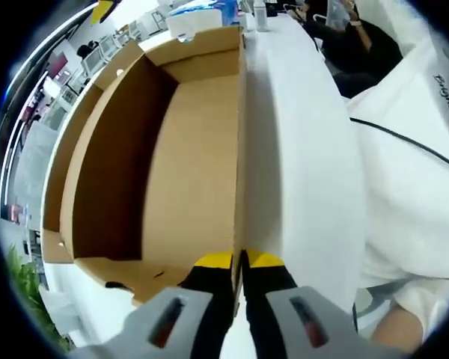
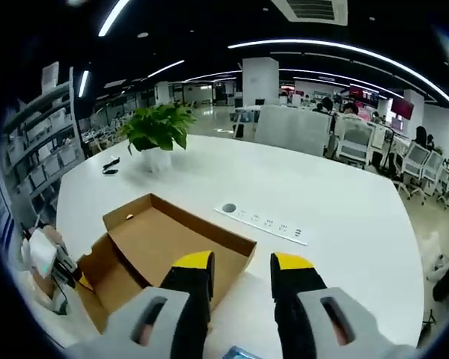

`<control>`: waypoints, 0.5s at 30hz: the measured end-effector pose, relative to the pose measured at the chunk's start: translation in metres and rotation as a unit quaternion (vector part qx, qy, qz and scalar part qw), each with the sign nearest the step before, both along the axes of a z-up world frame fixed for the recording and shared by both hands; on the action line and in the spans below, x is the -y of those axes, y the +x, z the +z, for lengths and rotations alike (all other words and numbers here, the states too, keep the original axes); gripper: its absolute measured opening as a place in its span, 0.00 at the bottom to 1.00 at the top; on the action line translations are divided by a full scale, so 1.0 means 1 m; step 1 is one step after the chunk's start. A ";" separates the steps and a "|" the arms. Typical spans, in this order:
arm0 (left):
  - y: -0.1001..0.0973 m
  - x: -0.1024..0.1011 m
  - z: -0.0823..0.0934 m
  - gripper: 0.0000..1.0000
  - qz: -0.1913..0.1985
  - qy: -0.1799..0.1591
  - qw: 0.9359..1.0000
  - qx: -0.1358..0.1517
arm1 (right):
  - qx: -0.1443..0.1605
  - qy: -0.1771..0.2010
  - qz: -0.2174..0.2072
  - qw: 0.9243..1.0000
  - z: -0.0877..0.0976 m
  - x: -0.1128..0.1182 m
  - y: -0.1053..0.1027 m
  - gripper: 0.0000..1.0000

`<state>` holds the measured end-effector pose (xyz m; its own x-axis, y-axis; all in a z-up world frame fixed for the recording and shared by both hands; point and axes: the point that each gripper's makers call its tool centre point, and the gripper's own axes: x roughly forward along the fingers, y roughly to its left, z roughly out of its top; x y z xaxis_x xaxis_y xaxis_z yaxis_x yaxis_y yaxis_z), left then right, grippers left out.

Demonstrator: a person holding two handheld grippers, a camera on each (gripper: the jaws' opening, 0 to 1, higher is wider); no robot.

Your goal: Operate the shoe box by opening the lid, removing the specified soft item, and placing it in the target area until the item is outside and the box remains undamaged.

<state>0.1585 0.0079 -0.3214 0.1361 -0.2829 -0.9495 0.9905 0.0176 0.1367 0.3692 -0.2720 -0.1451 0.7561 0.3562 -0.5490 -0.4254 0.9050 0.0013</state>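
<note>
The brown cardboard shoe box [image 1: 172,164] lies open on the white table [image 1: 299,149], and its inside looks bare. My left gripper [image 1: 239,260] is shut on the thin edge of one upright cardboard side, which runs away from the jaws. In the right gripper view the same box [image 2: 165,243] sits open below and left of my right gripper [image 2: 243,263], which hovers above the table with its jaws open and nothing between them. The left gripper [image 2: 45,262] shows at the box's left end. A small blue sliver [image 2: 239,351] lies at the bottom edge; I cannot tell what it is.
A potted plant [image 2: 159,131] and a small black object [image 2: 111,166] stand on the far side of the table. A power strip [image 2: 266,221] is set into the tabletop beyond the box. A person in white [image 1: 411,164] stands at the table's edge. Office chairs [image 2: 359,142] stand behind the table.
</note>
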 end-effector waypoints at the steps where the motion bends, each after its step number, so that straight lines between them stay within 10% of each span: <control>1: 0.000 0.000 0.000 0.03 0.000 0.000 1.000 0.001 | -0.005 -0.004 0.003 1.000 -0.004 -0.004 0.001 0.32; 15: 0.000 0.000 0.000 0.03 -0.001 -0.004 1.000 0.008 | -0.052 -0.038 -0.028 0.998 -0.035 -0.008 0.029 0.32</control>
<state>0.1587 0.0083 -0.3216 0.1511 -0.2902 -0.9450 0.9881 0.0175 0.1526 0.3978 -0.2637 -0.1804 0.7108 0.2699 -0.6495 -0.3755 0.9265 -0.0260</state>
